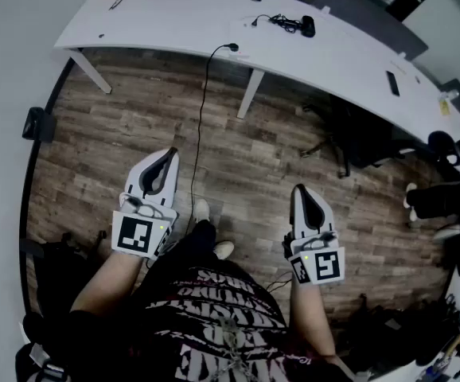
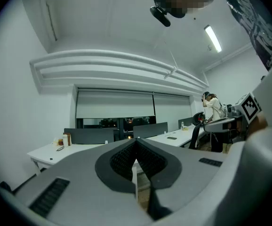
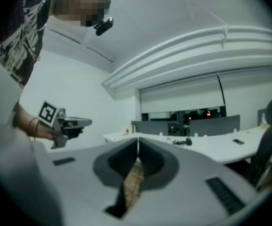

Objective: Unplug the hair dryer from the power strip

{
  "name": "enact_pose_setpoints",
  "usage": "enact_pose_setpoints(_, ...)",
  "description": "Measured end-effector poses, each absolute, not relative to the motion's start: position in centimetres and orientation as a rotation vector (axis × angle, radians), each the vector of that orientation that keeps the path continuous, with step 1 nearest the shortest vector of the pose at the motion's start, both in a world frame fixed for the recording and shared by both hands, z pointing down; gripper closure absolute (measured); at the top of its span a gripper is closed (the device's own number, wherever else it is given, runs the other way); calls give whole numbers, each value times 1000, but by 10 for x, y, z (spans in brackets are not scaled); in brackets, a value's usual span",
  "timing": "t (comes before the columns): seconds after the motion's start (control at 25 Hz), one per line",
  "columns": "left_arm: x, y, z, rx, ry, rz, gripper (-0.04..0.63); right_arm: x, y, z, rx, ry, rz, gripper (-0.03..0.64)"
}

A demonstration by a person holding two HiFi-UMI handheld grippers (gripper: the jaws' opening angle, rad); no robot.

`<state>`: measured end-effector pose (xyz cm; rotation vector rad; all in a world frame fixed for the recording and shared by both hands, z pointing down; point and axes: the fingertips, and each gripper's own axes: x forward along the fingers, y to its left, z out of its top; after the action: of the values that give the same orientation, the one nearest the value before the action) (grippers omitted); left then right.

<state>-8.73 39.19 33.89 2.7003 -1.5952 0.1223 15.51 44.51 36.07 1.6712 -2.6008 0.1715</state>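
A black hair dryer with its bundled cord lies on the long white desk at the far side of the room. It shows small in the right gripper view as the hair dryer. I cannot make out the power strip. A thin black cable hangs from the desk edge to the wooden floor. My left gripper and right gripper are held level over the floor, well short of the desk. Both are shut with nothing in them, as the left gripper and right gripper show in their own views.
White desk legs stand between me and the desk. A black office chair sits at the right, with a dark phone on the desk beyond it. Dark bags lie at my left. Another person stands far right.
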Motion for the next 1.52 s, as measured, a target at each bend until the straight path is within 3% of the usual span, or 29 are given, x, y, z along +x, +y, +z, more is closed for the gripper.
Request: enact_pose_setpoints(1.52,-136,263,363,2666,-1587,88,571,116,322,355,1593,-2632,188,580)
